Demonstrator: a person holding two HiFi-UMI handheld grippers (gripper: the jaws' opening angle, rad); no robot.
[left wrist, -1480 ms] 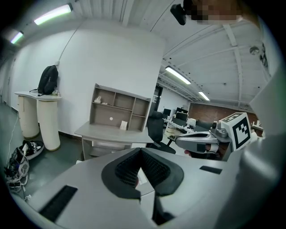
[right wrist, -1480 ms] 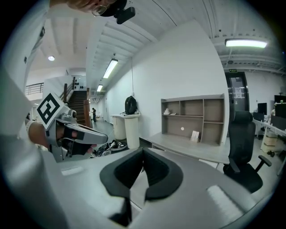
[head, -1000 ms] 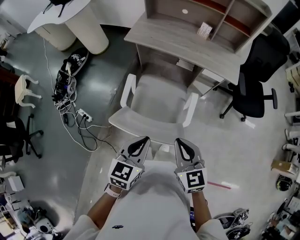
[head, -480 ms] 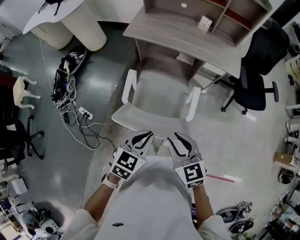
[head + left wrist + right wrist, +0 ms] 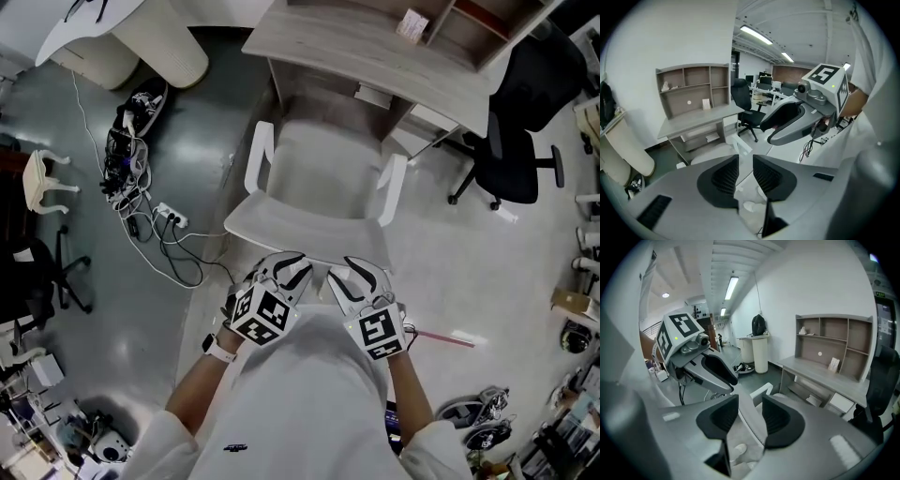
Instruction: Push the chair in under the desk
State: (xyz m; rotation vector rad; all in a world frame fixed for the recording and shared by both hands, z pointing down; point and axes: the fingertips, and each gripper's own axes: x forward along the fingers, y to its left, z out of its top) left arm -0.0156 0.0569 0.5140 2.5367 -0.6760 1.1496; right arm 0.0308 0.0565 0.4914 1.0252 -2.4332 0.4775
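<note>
OK, chair sits square to the tabletop, seat front about at its edge, most of it out in the open. Both grippers are at the backrest. Left gripper: fingers opening, nothing pinched. Right gripper: fingers opening wider, backrest rim between them but not clamped. Suggest no grip: press flat on the rim, both sides even, straight ahead, so the armrests clear the legs
</note>
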